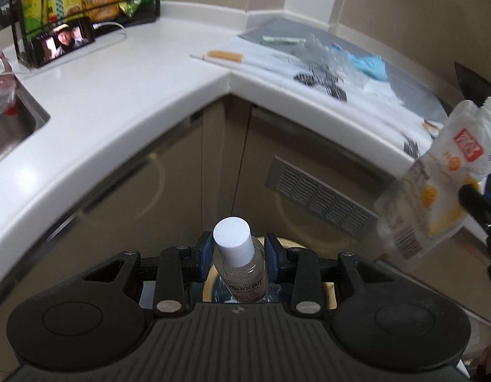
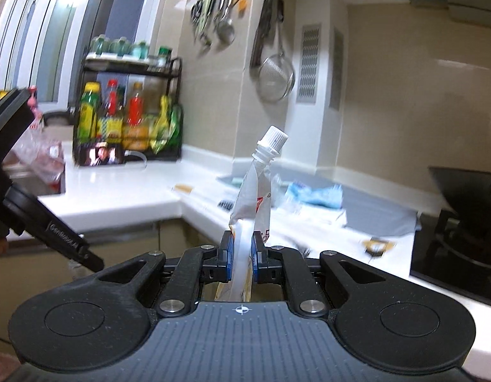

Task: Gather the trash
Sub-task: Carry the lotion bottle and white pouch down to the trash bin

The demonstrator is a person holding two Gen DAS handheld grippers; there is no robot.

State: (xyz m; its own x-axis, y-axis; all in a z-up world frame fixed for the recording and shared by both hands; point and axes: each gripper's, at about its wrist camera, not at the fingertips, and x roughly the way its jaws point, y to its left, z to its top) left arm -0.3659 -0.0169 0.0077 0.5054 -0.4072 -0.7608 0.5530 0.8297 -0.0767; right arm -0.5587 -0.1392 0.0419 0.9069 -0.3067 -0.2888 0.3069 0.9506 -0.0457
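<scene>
Your left gripper [image 1: 237,256] has its blue-padded fingers [image 1: 204,256] clamped on a small clear plastic bottle with a white cylindrical cap [image 1: 237,261], the pads pressing on the bottle's shoulders just under the cap, which points away from you. Below the bottle, between the fingers, you can see part of a round opening with a pale yellow rim [image 1: 328,296]; what it belongs to cannot be told from this view. Ahead of that gripper the white L-shaped countertop [image 1: 118,95] wraps round an inside corner above beige cabinet doors [image 1: 143,210], one of them with a slatted vent [image 1: 322,197]. Your right gripper [image 2: 242,254] has its fingers drawn close together on a flattened white spouted pouch with a red label and a ribbed white screw cap [image 2: 253,197], gripping its lower part so the spout stands upward and leans a little to the right. The same pouch [image 1: 436,178] shows at the right edge of the left wrist view, hanging in the air in front of the counter edge, well off the surface. Still lying on the counter are a crumpled light blue cloth or glove [image 1: 369,63], some clear crinkled plastic [image 1: 328,54] and printed white paper [image 1: 322,79], all blurred. Farther back a black wire rack of sauce bottles [image 2: 131,117] stands by the window, with a phone showing a video [image 1: 64,43] propped in front of it, and the steel sink [image 1: 13,124] sits at the left.
</scene>
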